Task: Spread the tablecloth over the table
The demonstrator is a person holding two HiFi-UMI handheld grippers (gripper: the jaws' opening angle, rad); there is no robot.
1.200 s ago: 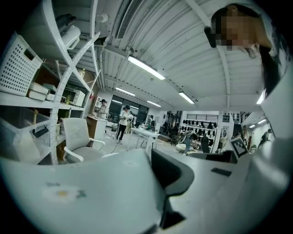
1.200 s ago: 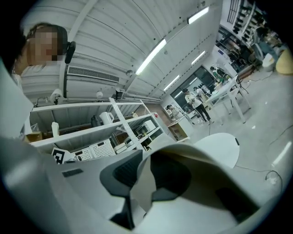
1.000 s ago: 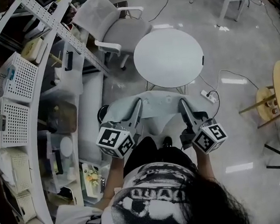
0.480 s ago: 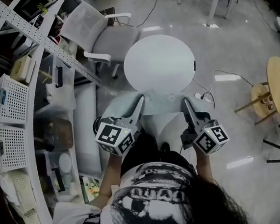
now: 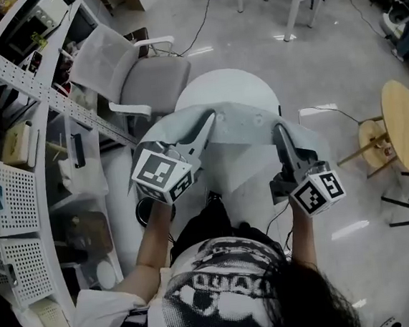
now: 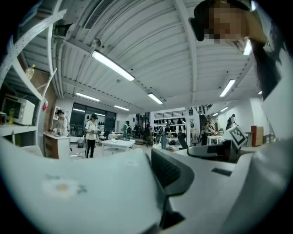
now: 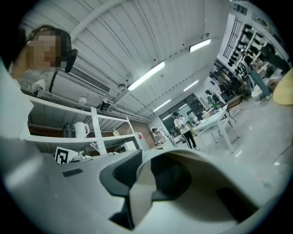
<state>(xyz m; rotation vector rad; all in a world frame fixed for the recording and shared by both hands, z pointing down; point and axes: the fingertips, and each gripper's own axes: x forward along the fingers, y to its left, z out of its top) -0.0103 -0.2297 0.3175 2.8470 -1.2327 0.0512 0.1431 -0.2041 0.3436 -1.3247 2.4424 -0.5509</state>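
My left gripper [image 5: 209,119] has its fingers [image 6: 171,171] clamped on one edge of the tablecloth [image 5: 247,123]; the right gripper [image 5: 280,129] has just been easing its fingers wider, yet its own view shows a pale fold pinched between them. The held edge runs side to side between the two grippers, sagging a little in the middle; the rest hangs down towards me. The round white table [image 5: 231,85] lies just ahead of and below the fingertips, and the cloth overlaps its near rim; the left gripper looks slightly nearer the table's centre. I judge the next move to be a carry forward across to the far rim, both hands level together.
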